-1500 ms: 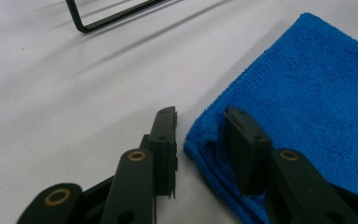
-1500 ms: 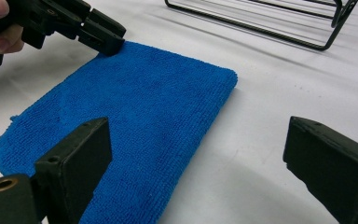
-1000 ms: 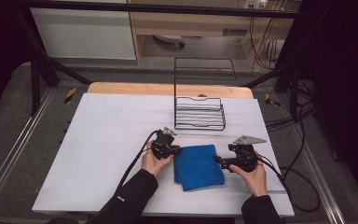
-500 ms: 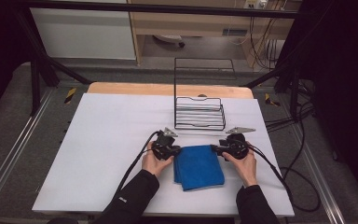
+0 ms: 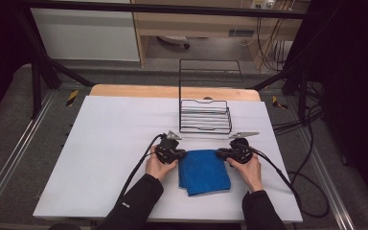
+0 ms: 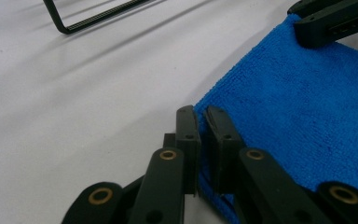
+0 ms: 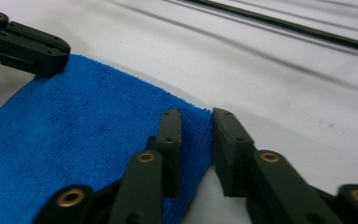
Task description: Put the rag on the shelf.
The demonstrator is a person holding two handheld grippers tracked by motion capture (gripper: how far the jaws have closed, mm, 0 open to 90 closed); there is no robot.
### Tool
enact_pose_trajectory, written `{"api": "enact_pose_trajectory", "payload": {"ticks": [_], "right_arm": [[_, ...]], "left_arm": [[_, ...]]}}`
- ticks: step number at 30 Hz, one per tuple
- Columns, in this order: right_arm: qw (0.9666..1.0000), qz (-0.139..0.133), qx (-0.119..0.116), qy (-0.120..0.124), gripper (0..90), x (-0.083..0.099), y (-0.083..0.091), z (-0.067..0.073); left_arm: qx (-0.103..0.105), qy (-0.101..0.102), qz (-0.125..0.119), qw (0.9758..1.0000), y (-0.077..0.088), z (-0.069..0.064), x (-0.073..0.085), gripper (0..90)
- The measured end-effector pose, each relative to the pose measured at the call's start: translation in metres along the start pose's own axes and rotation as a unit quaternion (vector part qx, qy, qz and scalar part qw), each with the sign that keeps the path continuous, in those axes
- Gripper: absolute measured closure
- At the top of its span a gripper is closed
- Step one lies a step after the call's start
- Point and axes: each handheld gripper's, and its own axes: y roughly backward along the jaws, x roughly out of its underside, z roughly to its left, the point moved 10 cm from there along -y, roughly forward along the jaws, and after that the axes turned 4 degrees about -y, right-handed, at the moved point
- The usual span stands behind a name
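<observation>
The blue cloth [image 5: 203, 171] lies flat between the 2 grippers: the left gripper [image 6: 203, 140] pinches its far-left corner, while the right gripper [image 7: 196, 140], jaws just closing, straddles the far-right corner with a small gap.

Both forearms reach in side by side. The left gripper [image 5: 178, 154] has its fingers [image 6: 188, 140] pinched on the blue cloth [image 5: 203, 171] corner; the right gripper [image 5: 219, 153], fingers [image 7: 170, 140] just closing, straddles the cloth's opposite corner with a gap left
</observation>
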Motion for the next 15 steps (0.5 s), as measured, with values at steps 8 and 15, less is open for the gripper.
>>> {"api": "enact_pose_trajectory", "payload": {"ticks": [8,15], "right_arm": [[0.9999,-0.003,-0.006,-0.011,86.0,-0.001,0.003,0.003],[0.9996,-0.024,-0.01,-0.009,86.3,-0.006,0.015,0.008]], "left_arm": [[0.004,0.009,-0.01,0.9999,0.001,0.0,0.0,84.8],[0.017,0.029,-0.04,0.9986,0.009,-0.001,-0.001,85.4]]}}
